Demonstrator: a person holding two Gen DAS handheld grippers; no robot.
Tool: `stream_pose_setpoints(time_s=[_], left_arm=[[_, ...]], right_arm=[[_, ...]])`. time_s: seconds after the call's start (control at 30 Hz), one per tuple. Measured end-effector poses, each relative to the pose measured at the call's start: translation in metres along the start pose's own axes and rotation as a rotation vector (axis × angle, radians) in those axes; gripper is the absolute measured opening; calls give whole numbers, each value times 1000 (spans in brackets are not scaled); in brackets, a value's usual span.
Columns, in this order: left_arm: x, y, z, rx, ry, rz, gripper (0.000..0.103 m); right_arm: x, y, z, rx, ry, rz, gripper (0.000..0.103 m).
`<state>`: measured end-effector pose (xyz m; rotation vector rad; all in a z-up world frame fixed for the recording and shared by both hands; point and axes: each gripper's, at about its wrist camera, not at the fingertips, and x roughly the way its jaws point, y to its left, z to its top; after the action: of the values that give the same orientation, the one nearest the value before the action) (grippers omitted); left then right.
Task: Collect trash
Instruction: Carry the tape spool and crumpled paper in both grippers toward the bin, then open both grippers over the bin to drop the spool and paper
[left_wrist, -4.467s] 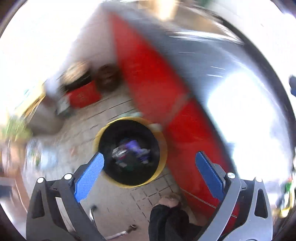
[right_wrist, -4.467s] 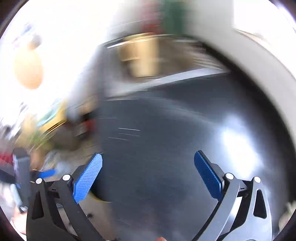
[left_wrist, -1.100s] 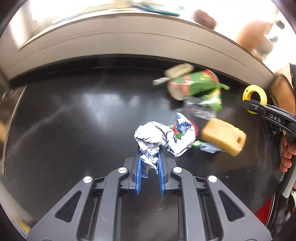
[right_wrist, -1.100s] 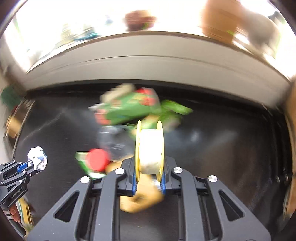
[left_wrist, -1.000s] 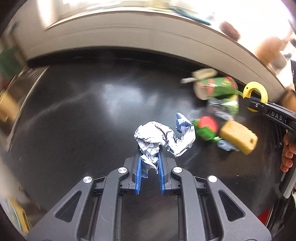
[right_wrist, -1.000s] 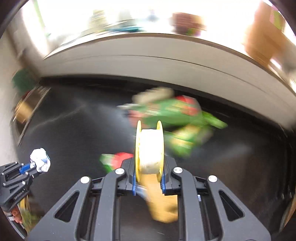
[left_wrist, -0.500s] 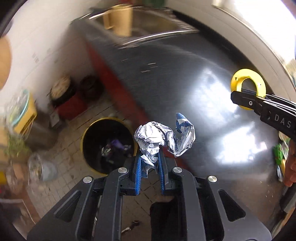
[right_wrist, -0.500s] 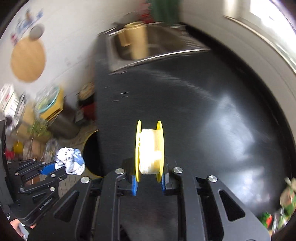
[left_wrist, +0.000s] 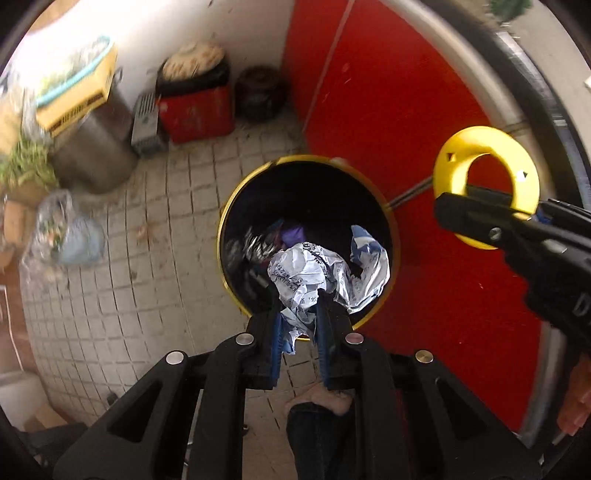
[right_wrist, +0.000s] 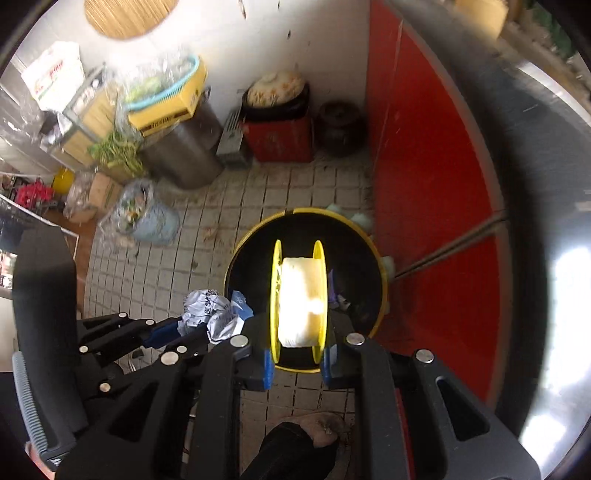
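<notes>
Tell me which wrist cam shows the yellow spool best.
Right wrist: the yellow spool sits centre frame, edge-on, both flanges and its pale winding visible, clamped in the right gripper over the bin. Left wrist shows only one flange face-on, partly hidden by that gripper.

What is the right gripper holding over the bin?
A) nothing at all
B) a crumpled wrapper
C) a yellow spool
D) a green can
C: the right gripper is clamped on a yellow spool above the yellow-rimmed bin, while the crumpled wrapper sits in the left gripper.
</notes>
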<state>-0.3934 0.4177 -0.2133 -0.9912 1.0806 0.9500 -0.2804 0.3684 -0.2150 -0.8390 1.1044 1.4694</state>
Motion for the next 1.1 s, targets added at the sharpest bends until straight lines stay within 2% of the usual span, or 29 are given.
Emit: stream_pose_setpoints(time_s=[0.13,0.23,0.4,0.5,0.53,0.57,0.6,0.63,0.67,0.73,0.77,0.83,0.9,1.0,1.1], left_arm=[[36,13,-1,-26,21,-27,15],[51,12,1,-37,28,-43,15],[60,9,4,-32,26,-65,15],[59,7,5,-7,9,-35,19],[56,8,4,-10,9,-22,34],[52,10,4,-19,9,-16,59],[44,12,4,-24,-9,-12,71],[34,13,2,-29,-40,-5,87],[20,15,-2,-28,-74,7,94],[2,18,-6,-24,-87,4,96],[-10,19,-9,-26,-74,4,96],[-31,19,-11,-37,-62,18,96],[-62,9,-12,-35,-102,38,96],[-100,-31,-10,22,-136,11,96],[-127,-91,-8,113,-179,-53,96]], right_arm=[[47,-10,3,33,53,8,19],[66,-19,2,43,80,-7,19],[71,-24,-6,34,102,-7,19],[68,-25,-4,40,96,23,19],[66,-23,-2,40,86,23,22],[60,-21,0,35,71,21,28],[54,-20,1,34,51,14,53],[47,-19,3,39,30,10,77],[35,-18,6,48,-1,12,87],[15,-16,12,47,-34,18,88],[-1,-14,16,44,-58,20,93],[-33,-12,21,39,-106,36,96],[-80,-11,17,42,-176,16,96],[-148,-28,-10,64,-276,13,96],[-217,-69,-60,125,-353,-51,96]])
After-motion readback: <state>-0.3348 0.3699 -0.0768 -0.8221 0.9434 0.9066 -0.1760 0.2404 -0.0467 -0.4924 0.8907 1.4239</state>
